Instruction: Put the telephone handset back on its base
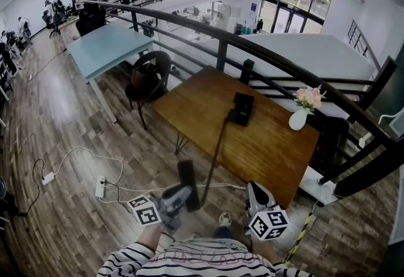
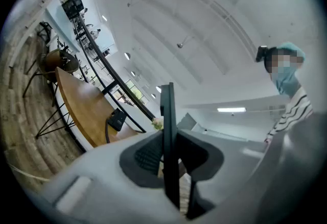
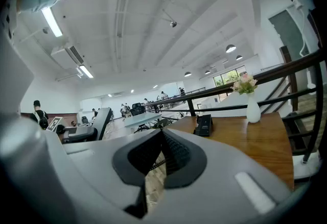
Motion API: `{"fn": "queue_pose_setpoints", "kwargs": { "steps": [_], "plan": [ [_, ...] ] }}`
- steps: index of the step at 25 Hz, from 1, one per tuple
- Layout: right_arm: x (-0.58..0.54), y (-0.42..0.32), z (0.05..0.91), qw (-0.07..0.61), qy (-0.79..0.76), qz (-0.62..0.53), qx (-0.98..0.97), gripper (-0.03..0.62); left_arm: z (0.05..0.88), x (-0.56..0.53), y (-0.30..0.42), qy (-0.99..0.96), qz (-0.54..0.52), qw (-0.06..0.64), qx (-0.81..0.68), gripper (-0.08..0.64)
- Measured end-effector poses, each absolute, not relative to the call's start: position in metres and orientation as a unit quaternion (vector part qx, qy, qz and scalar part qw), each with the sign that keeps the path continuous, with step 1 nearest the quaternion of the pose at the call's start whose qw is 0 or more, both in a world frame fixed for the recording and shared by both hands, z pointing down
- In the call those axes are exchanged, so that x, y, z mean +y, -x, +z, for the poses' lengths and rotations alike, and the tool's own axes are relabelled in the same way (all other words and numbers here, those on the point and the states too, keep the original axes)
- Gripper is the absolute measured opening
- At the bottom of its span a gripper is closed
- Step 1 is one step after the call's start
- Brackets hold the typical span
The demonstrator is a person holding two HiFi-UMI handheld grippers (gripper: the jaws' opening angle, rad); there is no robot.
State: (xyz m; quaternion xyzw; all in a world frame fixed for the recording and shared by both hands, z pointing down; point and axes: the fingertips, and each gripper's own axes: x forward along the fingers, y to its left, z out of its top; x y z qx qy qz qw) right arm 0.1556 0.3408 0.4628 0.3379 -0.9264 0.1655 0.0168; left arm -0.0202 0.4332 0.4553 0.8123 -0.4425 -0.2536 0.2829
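The black telephone base (image 1: 240, 107) sits near the middle of a wooden table (image 1: 265, 149). Its cord (image 1: 218, 149) runs down off the table's near edge to the black handset (image 1: 187, 178). My left gripper (image 1: 183, 195) is shut on the handset below that edge, over the floor. In the left gripper view the handset (image 2: 167, 110) stands edge-on between the pads of the left gripper (image 2: 168, 141), with the base (image 2: 117, 118) far off on the table. My right gripper (image 1: 257, 197) hovers to the right, shut and empty; its view shows the right gripper (image 3: 162, 136) and the base (image 3: 204, 125).
A white vase of pink flowers (image 1: 298, 119) stands at the table's right corner. A black railing (image 1: 284, 61) runs behind the table and a dark chair (image 1: 148, 80) stands at its left end. A power strip with cables (image 1: 100, 188) lies on the wood floor.
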Motion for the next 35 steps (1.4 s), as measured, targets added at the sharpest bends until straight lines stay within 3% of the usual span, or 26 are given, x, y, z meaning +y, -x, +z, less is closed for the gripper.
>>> {"fn": "queue_pose_setpoints", "kwargs": {
  "steps": [12,35],
  "plan": [
    [0.31,-0.154,0.472,0.019,-0.351,0.177,-0.919,0.0,0.467,0.398,0.02,-0.812,-0.247,0.301,-0.436,0.075],
    [0.119,-0.152,0.484,0.045,-0.296,0.186,-0.936,0.0,0.461,0.207,0.001,-0.813,-0.21,0.303,-0.45,0.075]
  ]
}}
